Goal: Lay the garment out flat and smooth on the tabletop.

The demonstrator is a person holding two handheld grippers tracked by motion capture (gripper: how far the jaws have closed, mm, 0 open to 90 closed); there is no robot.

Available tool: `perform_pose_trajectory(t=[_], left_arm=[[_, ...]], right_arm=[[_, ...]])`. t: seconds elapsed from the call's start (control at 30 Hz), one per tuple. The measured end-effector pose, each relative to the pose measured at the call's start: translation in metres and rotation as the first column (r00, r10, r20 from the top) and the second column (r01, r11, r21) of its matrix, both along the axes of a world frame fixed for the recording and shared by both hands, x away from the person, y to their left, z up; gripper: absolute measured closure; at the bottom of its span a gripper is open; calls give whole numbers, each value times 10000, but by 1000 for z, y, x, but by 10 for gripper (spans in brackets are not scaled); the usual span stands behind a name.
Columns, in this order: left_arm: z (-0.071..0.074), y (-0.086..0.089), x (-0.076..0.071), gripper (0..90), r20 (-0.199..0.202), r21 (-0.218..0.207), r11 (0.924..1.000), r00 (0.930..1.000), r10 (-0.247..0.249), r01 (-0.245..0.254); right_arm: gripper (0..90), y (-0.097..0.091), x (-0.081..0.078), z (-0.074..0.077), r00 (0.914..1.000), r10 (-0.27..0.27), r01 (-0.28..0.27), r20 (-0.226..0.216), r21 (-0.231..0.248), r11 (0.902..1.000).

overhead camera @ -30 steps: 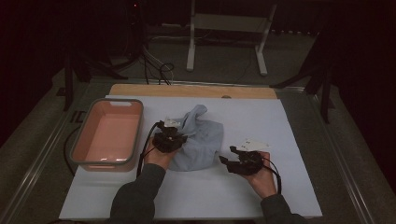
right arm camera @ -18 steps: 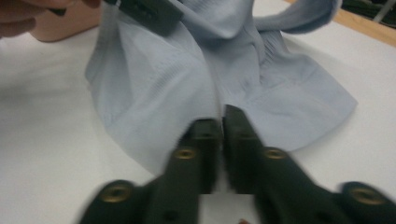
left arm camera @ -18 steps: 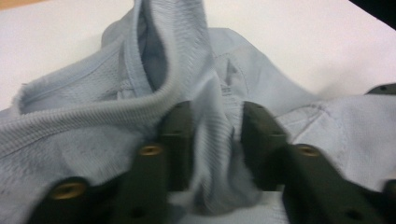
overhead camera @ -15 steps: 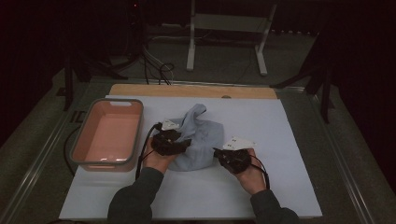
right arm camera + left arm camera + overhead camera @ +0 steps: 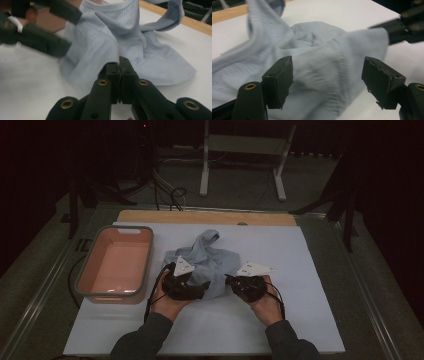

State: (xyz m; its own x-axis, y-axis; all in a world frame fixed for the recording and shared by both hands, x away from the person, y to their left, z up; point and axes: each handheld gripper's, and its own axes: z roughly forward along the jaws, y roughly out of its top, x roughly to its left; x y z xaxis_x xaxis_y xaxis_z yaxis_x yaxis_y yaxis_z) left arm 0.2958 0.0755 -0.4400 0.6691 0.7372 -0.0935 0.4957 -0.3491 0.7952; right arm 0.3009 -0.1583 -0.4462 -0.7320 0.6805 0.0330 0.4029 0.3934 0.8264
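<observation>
A light blue ribbed garment (image 5: 207,262) lies bunched on the white mat. My left gripper (image 5: 202,287) sits at its near left edge. In the left gripper view its jaws (image 5: 329,63) stand wide apart, having just been opening, with the cloth (image 5: 312,50) lying slack between them and no pad pressing on it. My right gripper (image 5: 231,281) is at the garment's near right edge. The right gripper view shows it (image 5: 120,62) shut on the ribbed hem (image 5: 110,53), which is lifted a little off the mat.
A pink tub with a grey rim (image 5: 107,295) stands to the left of the garment. A wooden strip (image 5: 200,217) runs along the mat's far edge. Beyond the table are a metal stand (image 5: 240,145) and cables on the floor.
The left gripper's jaws have opened and let go of the cloth, and the hand drew back slightly. The right gripper moved left to the garment and closed on its hem.
</observation>
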Motion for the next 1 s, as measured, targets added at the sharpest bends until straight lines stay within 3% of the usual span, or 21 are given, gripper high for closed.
perform_pose_trajectory(t=[0.17,0.23,0.3,0.43,0.47,0.5,0.57,0.63,0.73,0.8,1.0], left_arm=[[-10,-14,-5,232,-175,160,9993,9993,-326,329],[-15,-23,-5,145,-48,721,9963,9989,-466,468],[-22,-33,-2,26,-221,1166,9924,9991,-374,397],[-29,-40,5,6,-300,1212,9926,9995,-71,107],[-28,-40,6,48,-158,1160,9932,9998,95,-76],[-28,-40,6,138,27,1122,9932,9995,318,-319],[-27,-35,8,355,36,973,9942,9990,456,-458],[-25,-29,10,604,-140,642,9974,9993,344,-334],[-21,-23,10,788,-148,520,9986,9998,128,-120],[-19,-22,9,829,-122,457,9989,9999,69,-64],[-14,-13,6,844,-210,-67,10000,9998,-72,71]], right_arm=[[884,7,2,8,9998,1,-3,218,81,10000],[884,10,2,11,9997,20,-22,236,95,10000],[885,12,0,14,9998,124,-128,166,242,9996],[885,16,-5,20,9992,275,-285,300,334,9990],[885,18,-6,23,9986,349,-359,387,258,9990],[884,18,-6,23,9986,350,-359,406,219,9991],[884,17,-4,23,9988,320,-327,384,194,9993],[882,14,-3,21,9991,276,-283,321,192,9994],[874,11,-2,17,9992,316,-322,239,242,9992],[862,11,-2,16,9993,319,-324,200,274,9991],[637,12,-1,10,9989,131,-119,443,-267,9996]])
